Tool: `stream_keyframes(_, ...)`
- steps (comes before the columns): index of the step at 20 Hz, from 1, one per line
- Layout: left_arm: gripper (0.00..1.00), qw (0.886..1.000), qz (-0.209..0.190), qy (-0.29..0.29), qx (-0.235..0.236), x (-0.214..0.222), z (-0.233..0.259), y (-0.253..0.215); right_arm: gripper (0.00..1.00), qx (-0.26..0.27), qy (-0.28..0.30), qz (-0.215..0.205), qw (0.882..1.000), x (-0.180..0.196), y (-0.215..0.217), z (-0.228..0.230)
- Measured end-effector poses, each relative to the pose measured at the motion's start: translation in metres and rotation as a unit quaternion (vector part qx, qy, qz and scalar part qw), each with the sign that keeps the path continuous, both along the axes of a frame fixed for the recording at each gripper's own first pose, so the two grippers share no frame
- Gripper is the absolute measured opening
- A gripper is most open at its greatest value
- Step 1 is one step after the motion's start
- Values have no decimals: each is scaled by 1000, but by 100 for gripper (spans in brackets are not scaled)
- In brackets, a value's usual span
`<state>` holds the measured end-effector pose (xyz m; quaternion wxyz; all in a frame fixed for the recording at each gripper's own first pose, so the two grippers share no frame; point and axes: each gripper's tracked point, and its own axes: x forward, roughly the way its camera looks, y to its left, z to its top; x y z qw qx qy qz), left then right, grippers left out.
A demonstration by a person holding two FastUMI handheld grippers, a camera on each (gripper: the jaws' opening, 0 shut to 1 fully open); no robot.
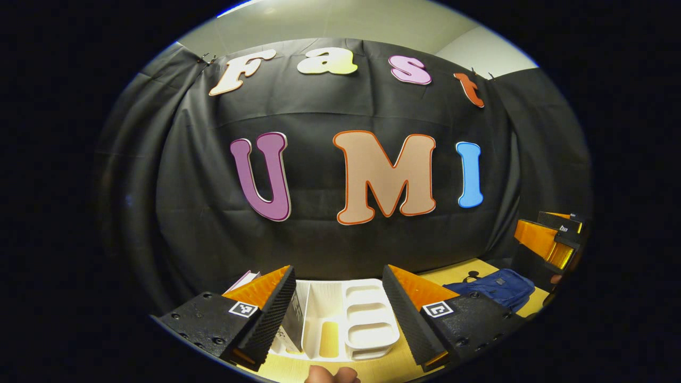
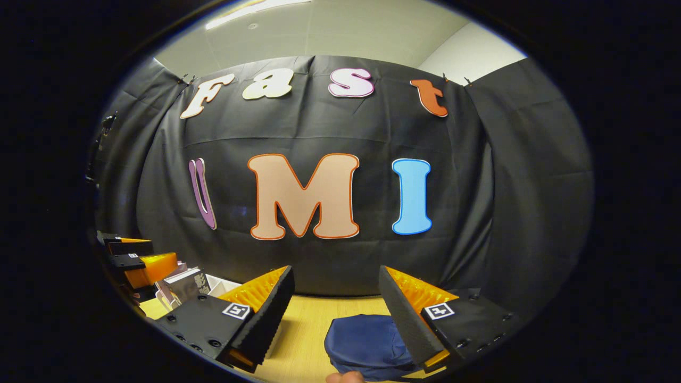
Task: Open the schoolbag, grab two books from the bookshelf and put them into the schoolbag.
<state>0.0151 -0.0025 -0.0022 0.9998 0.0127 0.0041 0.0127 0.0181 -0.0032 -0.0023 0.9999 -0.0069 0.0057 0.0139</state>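
Observation:
In the left gripper view my left gripper (image 1: pixel 339 295) is open above a white plastic bookshelf (image 1: pixel 367 319) on the wooden table (image 1: pixel 383 367); books (image 1: pixel 290 319) stand in its left compartment behind the left finger. The navy schoolbag (image 1: pixel 495 290) lies flat at the right, and the right gripper (image 1: pixel 553 239) hangs above it. In the right gripper view my right gripper (image 2: pixel 336 295) is open over the schoolbag (image 2: pixel 367 343), which looks closed. The left gripper (image 2: pixel 135 258) and the books (image 2: pixel 183 284) appear at the far left.
The black cloth wall stands close behind the table (image 2: pixel 314 319). A fingertip (image 1: pixel 332 375) shows at the bottom edge of the left gripper view, and another fingertip (image 2: pixel 346 377) at the bottom of the right gripper view.

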Motion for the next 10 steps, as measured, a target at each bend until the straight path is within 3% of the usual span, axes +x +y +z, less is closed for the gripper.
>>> stream_keyframes(5, 96, 1000, 2, 2, 5, 4, 0, 0, 99, -15, -6, 6, 1000, 8, 1, 5)
stream_keyframes(10, 96, 1000, 5, 7, 5, 7, -3, 4, 100, -102, 5, 16, 995, 20, -3, -10)
